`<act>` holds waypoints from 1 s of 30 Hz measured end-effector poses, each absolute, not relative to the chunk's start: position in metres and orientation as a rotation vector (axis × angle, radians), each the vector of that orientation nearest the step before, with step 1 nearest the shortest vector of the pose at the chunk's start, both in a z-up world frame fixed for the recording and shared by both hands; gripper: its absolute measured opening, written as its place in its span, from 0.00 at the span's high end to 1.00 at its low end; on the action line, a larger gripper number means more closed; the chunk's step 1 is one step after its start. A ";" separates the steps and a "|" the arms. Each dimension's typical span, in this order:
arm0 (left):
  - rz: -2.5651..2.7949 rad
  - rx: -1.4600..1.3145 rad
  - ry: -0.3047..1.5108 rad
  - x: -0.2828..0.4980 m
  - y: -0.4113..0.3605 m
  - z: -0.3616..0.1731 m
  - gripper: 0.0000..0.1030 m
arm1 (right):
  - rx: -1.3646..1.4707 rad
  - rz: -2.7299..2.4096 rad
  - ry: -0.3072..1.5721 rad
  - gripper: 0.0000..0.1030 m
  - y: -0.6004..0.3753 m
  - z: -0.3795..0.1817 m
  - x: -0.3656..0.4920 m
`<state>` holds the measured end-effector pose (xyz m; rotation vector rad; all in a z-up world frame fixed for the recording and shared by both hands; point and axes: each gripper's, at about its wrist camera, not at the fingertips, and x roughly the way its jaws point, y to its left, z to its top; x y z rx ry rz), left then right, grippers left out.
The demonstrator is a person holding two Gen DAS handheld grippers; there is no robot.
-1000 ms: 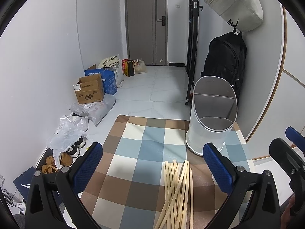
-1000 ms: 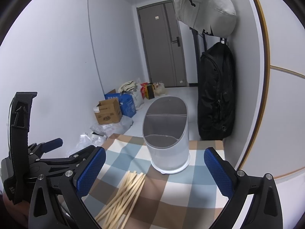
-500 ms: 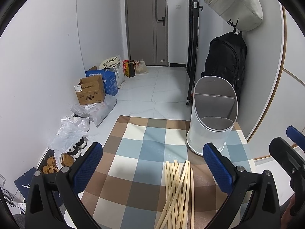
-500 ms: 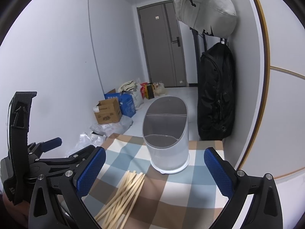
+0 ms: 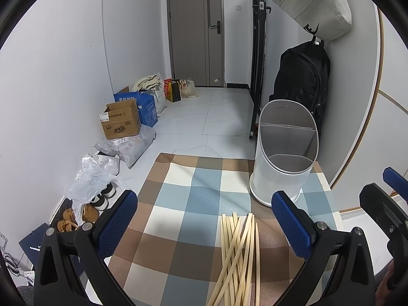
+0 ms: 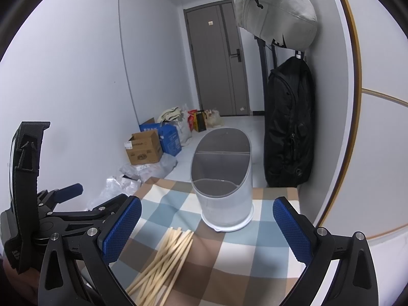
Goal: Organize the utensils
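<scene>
Left wrist view: left gripper (image 5: 204,225) with fingers spread wide, nothing between them; pads (image 5: 117,225) are blue, with a fine cross-hatched rubbery texture, on black plastic arms with silver screws. Below and between the fingers lies a loose bundle of chopsticks (image 5: 237,257) — pale wood, thin, square-edged, criss-crossing on a checked tablecloth (image 5: 178,214) of blue, brown and cream squares, soft with a slight ripple. Utensil holder (image 5: 285,153) stands upright at the far right of the cloth, well apart from the sticks: white, oval, slanted rim, translucent wall, grey interior split by a divider into two compartments, both empty as far as visible.

Right wrist view: right gripper (image 6: 206,225) likewise wide apart and empty, same blue textured pads (image 6: 293,229). Holder directly ahead, chopsticks to its lower left. Black backpack (image 6: 288,122) hangs on the wall behind — matte fabric.
</scene>
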<state>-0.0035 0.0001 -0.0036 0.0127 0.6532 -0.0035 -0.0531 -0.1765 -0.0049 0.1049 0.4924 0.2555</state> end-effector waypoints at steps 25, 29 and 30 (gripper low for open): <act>-0.054 0.048 0.799 0.012 -0.002 -0.035 0.02 | 0.103 0.194 0.553 0.00 -0.179 -0.008 -0.044; -0.107 0.035 0.911 0.022 -0.003 -0.056 0.10 | 0.082 0.166 0.606 0.00 -0.181 -0.017 -0.034; -0.117 0.034 0.935 0.025 -0.004 -0.061 0.10 | 0.077 0.165 0.613 0.00 -0.181 -0.019 -0.033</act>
